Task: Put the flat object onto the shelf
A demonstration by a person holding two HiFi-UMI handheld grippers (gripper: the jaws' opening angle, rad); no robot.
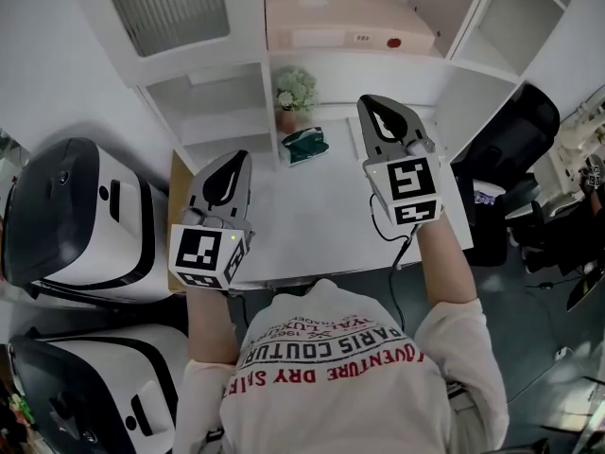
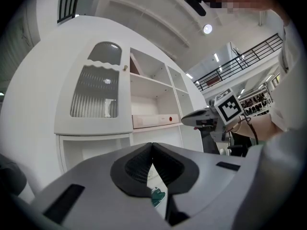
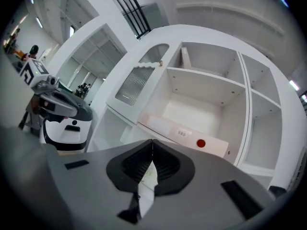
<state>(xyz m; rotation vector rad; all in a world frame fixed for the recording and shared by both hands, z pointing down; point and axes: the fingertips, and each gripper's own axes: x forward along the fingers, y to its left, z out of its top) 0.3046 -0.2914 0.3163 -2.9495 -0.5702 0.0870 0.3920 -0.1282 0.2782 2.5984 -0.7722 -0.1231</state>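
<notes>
Flat pink box [image 1: 345,17] lies lengthwise on the white shelf [image 1: 359,64], red dot facing out. We judge it set near the front lip so that it rests fully supported, with the task's placing done. Left gripper [image 1: 243,155] and right gripper [image 1: 364,101] hover over the table [image 1: 312,225] with jaws pressed together and nothing between them, well apart from the box.

The left gripper [image 1: 238,159] and right gripper [image 1: 371,104] are held forward, well apart. Both have their jaws closed together, gripping nothing.
</notes>
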